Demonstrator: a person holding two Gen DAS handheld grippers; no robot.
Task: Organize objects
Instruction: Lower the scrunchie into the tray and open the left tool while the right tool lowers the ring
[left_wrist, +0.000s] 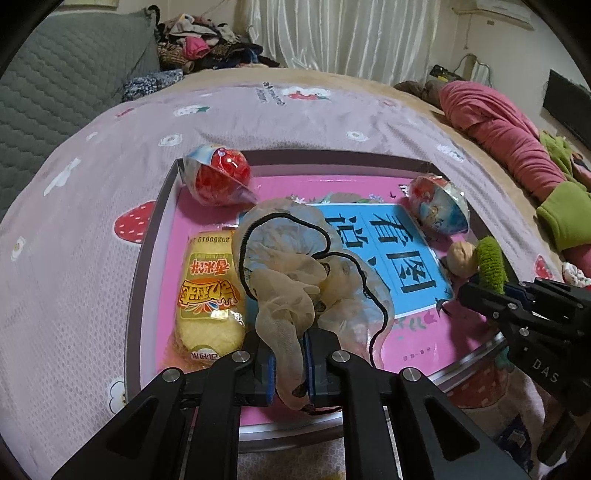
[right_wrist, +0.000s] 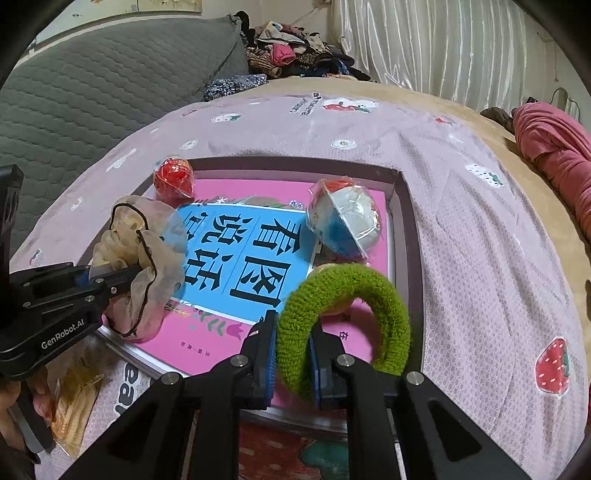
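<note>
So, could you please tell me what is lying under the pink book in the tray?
The pink book lies flat in the tray, covering nearly all its floor. Only the tray's rim shows around it; anything beneath the book is hidden.

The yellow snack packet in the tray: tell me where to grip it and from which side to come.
Grip the yellow snack packet across its narrow width near the middle, coming down from above. It lies flat in the tray with its long sides exposed, but the beige mesh scrunchie in the left gripper crowds one side, so clear that first.
</note>
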